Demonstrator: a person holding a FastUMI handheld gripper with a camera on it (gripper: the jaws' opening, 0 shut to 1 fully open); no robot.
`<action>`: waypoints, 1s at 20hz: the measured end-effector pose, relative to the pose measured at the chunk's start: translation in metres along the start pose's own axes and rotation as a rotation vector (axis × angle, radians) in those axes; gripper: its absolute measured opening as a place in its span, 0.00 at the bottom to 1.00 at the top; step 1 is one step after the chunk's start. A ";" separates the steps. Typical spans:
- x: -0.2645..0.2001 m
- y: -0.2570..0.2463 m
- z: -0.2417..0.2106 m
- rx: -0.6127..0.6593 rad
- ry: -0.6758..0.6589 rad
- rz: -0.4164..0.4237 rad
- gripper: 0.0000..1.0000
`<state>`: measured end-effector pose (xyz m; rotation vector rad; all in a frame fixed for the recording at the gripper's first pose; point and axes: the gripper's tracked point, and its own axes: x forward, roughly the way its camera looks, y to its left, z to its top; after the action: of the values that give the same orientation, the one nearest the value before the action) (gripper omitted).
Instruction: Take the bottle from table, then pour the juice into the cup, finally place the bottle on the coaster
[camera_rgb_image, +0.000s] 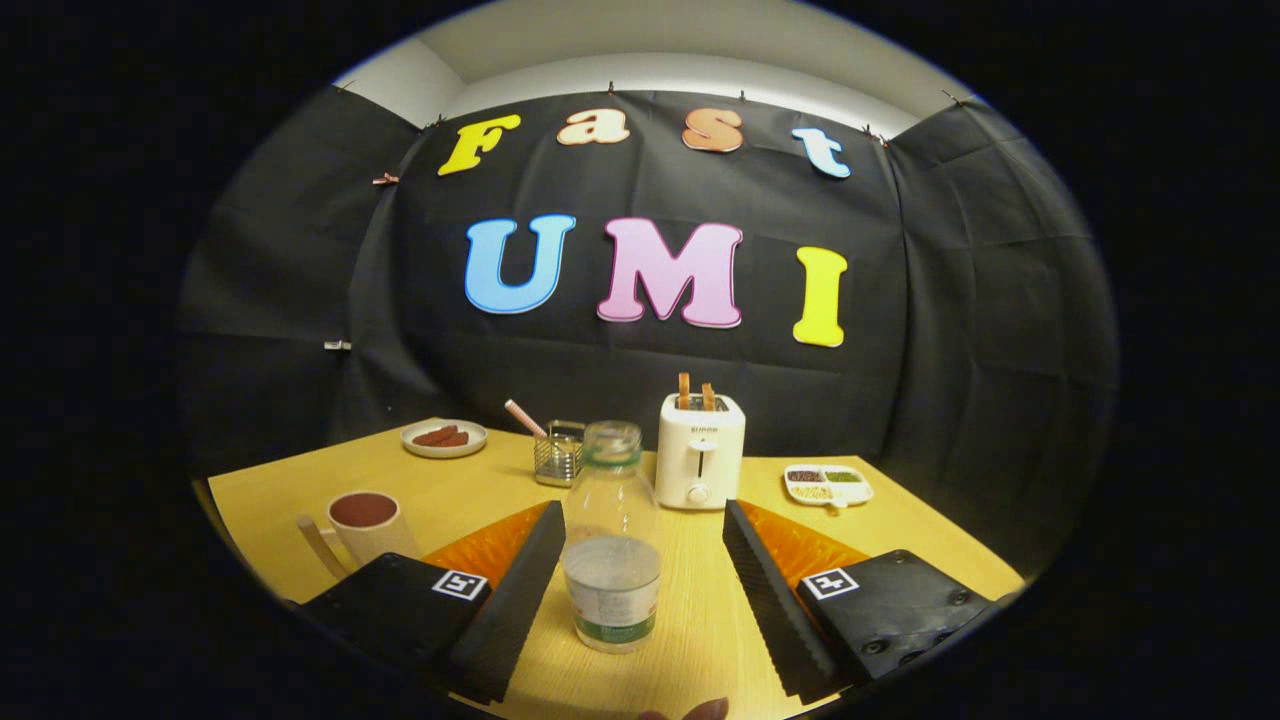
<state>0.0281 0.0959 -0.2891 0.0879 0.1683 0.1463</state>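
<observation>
Clear plastic and capless, the bottle (611, 540) with a green-trimmed label stands upright low in the middle of the frame on the pale wooden table (700, 620), with liquid filling only its lower part. It sits between the two fingers of the gripper (640, 560), which are spread wide apart, each side clear of the bottle with bare table showing in the gaps. Left of the left finger, toward the lower left of the frame, stands a cream mug with a handle (365, 525), dark reddish at its mouth. Farther back, just behind the bottle, is a small wire mesh basket (558, 460) with a pink stick leaning out of it. Right of it stands a white two-slot toaster (700, 450) with toast sticking up. At the far left sits a round plate of reddish pieces (444, 438); at the far right, a small white divided dish of grains (828, 485).
</observation>
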 end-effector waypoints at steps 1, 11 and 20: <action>0.005 0.005 -0.013 -0.010 0.009 0.008 0.97; 0.042 0.015 -0.058 -0.004 0.101 -0.012 0.80; 0.037 0.004 0.010 -0.380 0.126 -0.108 0.70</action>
<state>0.0650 0.1049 -0.2850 -0.3095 0.2671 0.0740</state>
